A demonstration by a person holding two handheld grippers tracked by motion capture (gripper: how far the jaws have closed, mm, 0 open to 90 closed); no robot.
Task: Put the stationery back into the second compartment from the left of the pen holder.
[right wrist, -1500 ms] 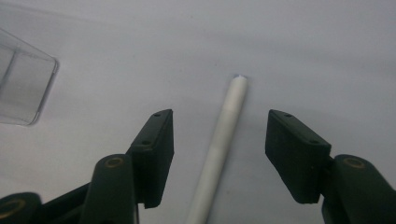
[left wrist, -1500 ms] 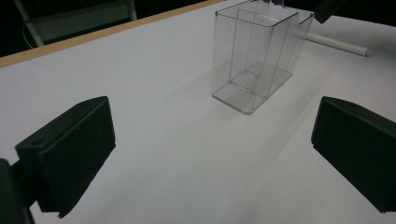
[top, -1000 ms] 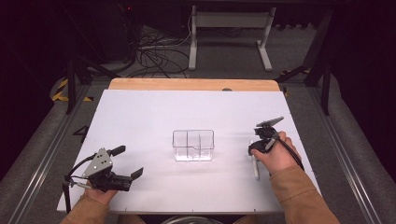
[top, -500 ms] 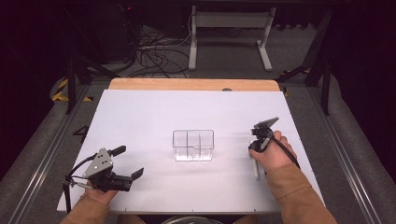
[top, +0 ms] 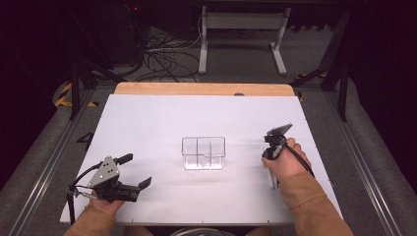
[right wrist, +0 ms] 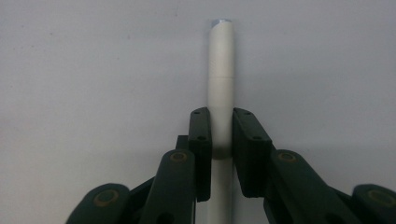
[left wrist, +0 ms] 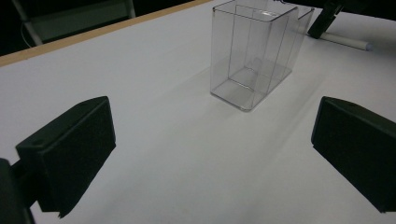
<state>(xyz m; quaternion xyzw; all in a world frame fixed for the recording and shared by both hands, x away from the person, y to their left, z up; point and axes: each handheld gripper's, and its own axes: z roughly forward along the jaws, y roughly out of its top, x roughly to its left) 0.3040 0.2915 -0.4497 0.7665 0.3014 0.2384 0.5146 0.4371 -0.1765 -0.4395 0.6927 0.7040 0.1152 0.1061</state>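
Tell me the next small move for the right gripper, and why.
Probably lift it straight up a little. The right gripper has just been closing and now pinches the white marker, which lies flat on the table. The clear divided box stands nearby, so raising the marker first seems sensible.

Your right hand (top: 285, 162) covers most of the white marker (top: 271, 179) from above, so only a short stub shows. In the right gripper view, the marker's near end runs off the bottom edge. The clear divided box (left wrist: 254, 51) is cropped at the top.
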